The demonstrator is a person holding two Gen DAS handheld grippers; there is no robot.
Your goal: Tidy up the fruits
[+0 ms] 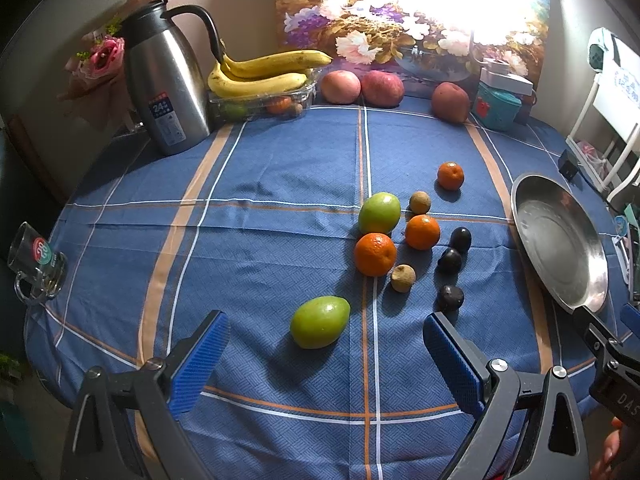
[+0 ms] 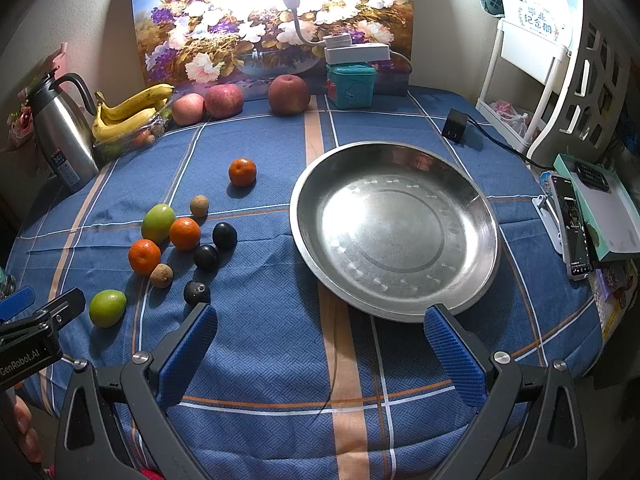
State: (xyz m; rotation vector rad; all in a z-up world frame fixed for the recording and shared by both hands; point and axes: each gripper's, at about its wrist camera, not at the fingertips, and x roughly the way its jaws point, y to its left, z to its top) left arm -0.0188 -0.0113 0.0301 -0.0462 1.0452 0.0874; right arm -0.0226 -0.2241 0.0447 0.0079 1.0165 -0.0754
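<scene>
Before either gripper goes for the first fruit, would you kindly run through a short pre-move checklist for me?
1. Left gripper jaws open, empty: ok.
2. Right gripper jaws open, empty: ok.
3. Round steel plate empty, ready for fruit: ok.
4. Nearest green oval fruit lies apart from the others, ahead of the left jaws: ok.
5. Three dark plums loose on the blue checked tablecloth; rolling risk: cannot tell.

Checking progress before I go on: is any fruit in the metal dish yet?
No, the metal dish holds nothing in the right wrist view; the oranges and other small fruit lie on the tablecloth beside it.
</scene>
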